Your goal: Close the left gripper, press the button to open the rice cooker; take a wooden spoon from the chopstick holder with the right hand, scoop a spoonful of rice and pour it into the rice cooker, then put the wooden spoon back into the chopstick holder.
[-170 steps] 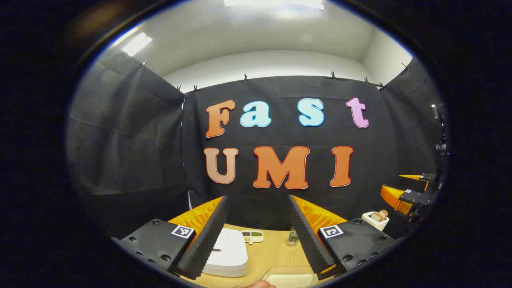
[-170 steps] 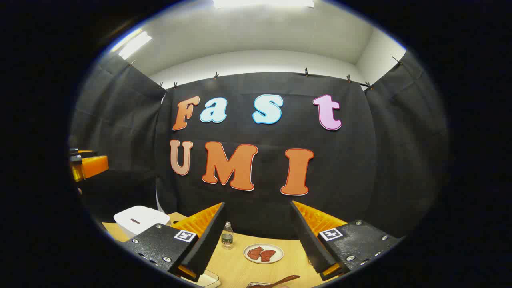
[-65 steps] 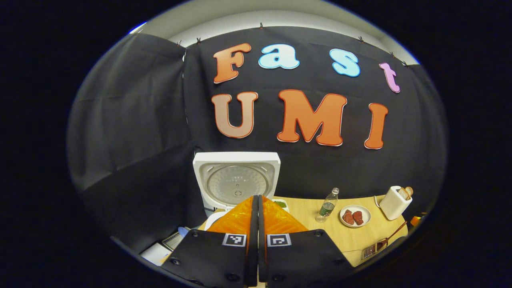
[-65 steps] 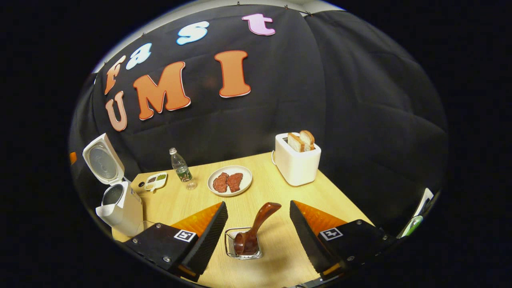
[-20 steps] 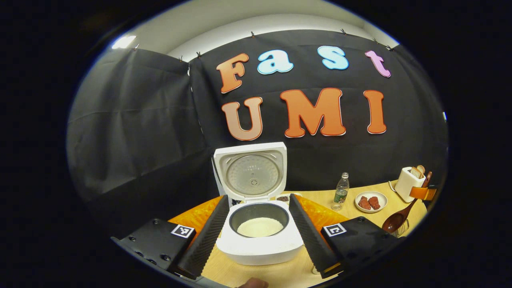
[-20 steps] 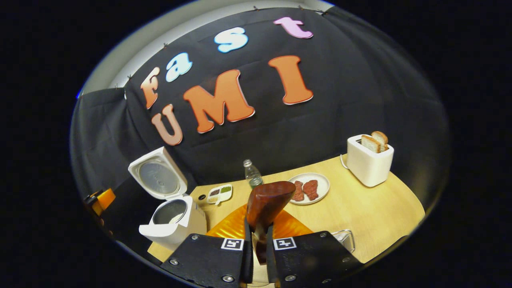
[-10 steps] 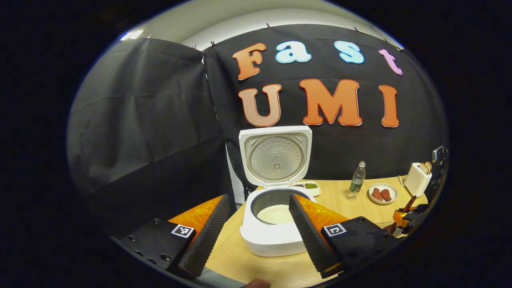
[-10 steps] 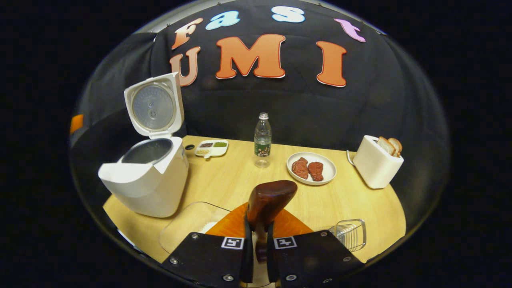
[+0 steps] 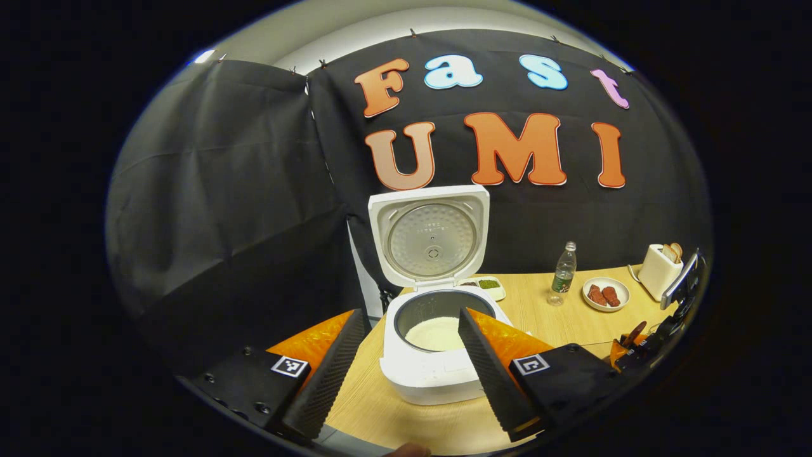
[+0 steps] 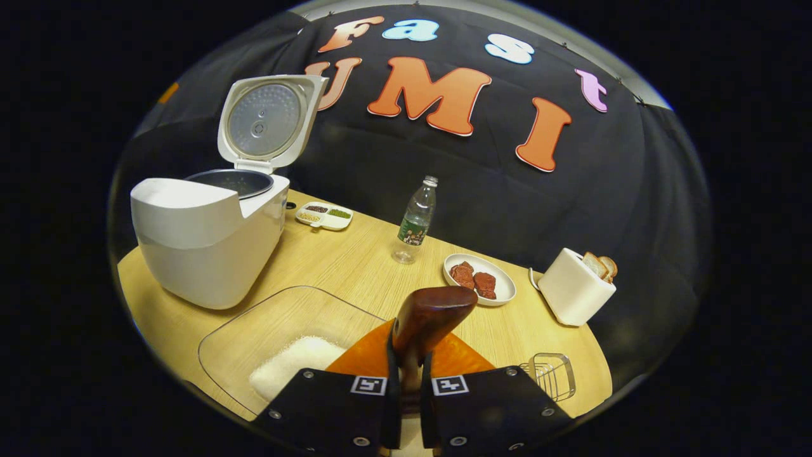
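Note:
The white rice cooker (image 9: pixel 438 371) (image 10: pixel 203 247) stands with its lid (image 9: pixel 431 235) up and white rice in its pot. My left gripper (image 9: pixel 406 374) is open, its fingers either side of the cooker's front and short of it. My right gripper (image 10: pixel 406 374) is shut on the dark wooden spoon (image 10: pixel 428 320), whose handle end sticks up between the fingers. Just left of the right gripper lies a clear tray (image 10: pixel 254 336) with a heap of rice (image 10: pixel 295 371) in it. The wire chopstick holder (image 10: pixel 553 374) lies at the right gripper's right. The right gripper with the spoon also appears far right in the left gripper view.
On the wooden table (image 10: pixel 355 266) stand a water bottle (image 10: pixel 415 219), a plate with two pieces of meat (image 10: pixel 479 279), a white toaster with bread (image 10: pixel 574 292) and a small divided dish of grains (image 10: pixel 323 216) behind the cooker.
The right gripper, still shut on the spoon, has swung down and left over the rice tray, which now shows its rice heap. The left gripper stays open in front of the opened cooker.

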